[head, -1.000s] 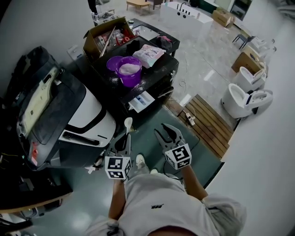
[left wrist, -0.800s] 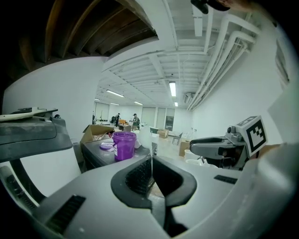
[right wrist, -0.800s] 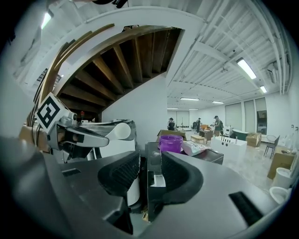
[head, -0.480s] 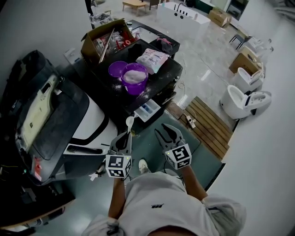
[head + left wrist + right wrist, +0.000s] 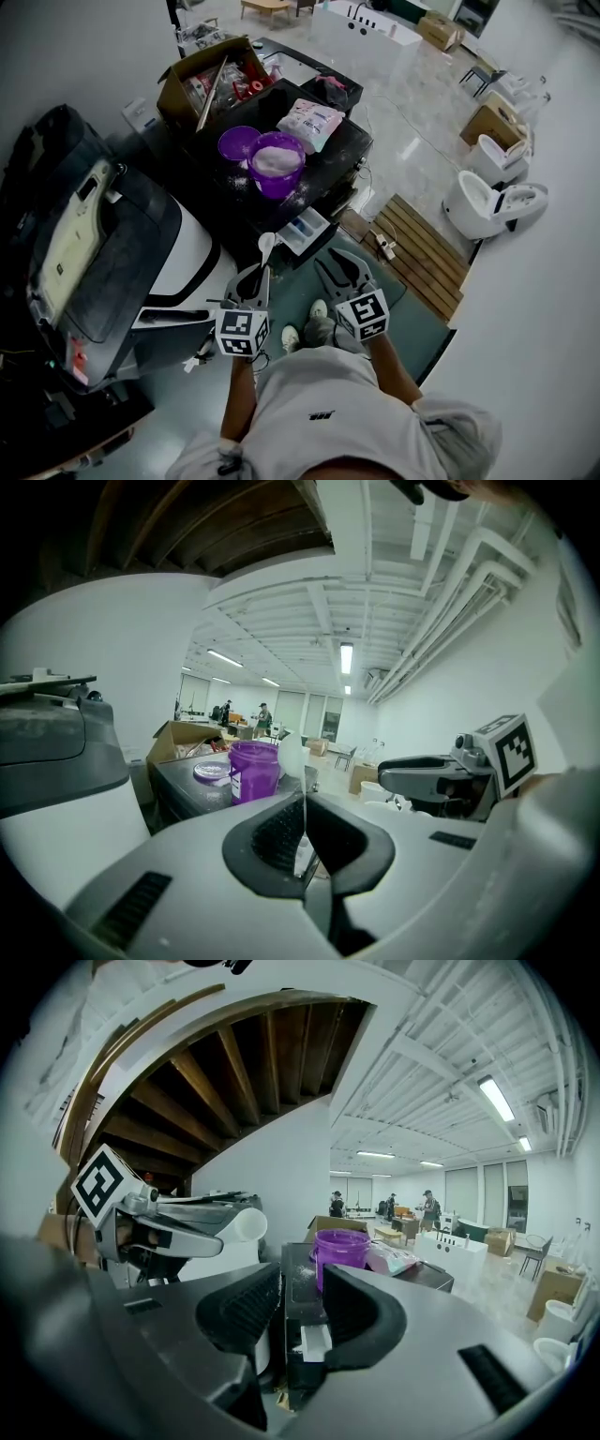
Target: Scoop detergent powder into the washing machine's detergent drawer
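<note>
My left gripper (image 5: 254,276) is shut on the handle of a white plastic spoon (image 5: 265,246), whose empty bowl points up toward the machine. In the left gripper view the spoon (image 5: 292,757) stands upright between the jaws of my left gripper (image 5: 303,829). My right gripper (image 5: 337,267) is open and holds nothing, just right of the left one. The detergent drawer (image 5: 305,229) is pulled out of the black machine, a little beyond both grippers. On the machine's top stands an open purple jar (image 5: 276,164) of white powder, also in the right gripper view (image 5: 341,1252).
A purple lid (image 5: 238,142) and a detergent bag (image 5: 315,118) lie beside the jar, with a cardboard box (image 5: 201,79) behind. A white and black appliance (image 5: 141,244) stands at the left. A wooden pallet (image 5: 422,253) and white toilets (image 5: 489,197) are on the right.
The person has stepped closer to the black machine, so the drawer and jar now sit nearer both grippers. The spoon stays in the left gripper; the right stays open.
</note>
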`<state>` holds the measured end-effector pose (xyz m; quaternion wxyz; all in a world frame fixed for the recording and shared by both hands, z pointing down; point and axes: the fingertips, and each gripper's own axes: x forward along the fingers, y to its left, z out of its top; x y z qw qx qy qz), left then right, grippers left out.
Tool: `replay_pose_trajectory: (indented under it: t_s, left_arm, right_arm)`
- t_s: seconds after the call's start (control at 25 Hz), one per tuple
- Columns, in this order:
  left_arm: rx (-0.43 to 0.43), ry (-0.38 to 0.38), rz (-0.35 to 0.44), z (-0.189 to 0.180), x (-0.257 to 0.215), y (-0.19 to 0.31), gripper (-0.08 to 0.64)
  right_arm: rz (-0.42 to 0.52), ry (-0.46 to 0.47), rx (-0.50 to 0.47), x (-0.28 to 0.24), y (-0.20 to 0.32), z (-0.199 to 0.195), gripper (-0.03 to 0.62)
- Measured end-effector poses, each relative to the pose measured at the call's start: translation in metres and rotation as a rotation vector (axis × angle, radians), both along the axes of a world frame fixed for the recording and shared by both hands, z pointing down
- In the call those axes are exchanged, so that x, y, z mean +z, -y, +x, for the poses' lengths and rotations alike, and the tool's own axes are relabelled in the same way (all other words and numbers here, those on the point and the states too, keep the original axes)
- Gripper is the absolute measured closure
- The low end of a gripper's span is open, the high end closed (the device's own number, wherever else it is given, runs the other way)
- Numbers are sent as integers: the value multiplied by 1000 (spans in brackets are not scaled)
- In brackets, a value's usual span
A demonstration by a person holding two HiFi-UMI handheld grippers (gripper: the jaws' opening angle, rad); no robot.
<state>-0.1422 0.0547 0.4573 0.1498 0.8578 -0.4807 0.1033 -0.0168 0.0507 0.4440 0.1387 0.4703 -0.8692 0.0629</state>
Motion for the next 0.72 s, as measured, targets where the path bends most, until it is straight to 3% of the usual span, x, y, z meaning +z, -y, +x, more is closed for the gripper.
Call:
replay_pose_trajectory:
  t_s: [0.72]
  left_arm:
    - [-78,34,-15,10,2,107,543]
  right_arm:
    - [-19,26,-112,7,117,1,451]
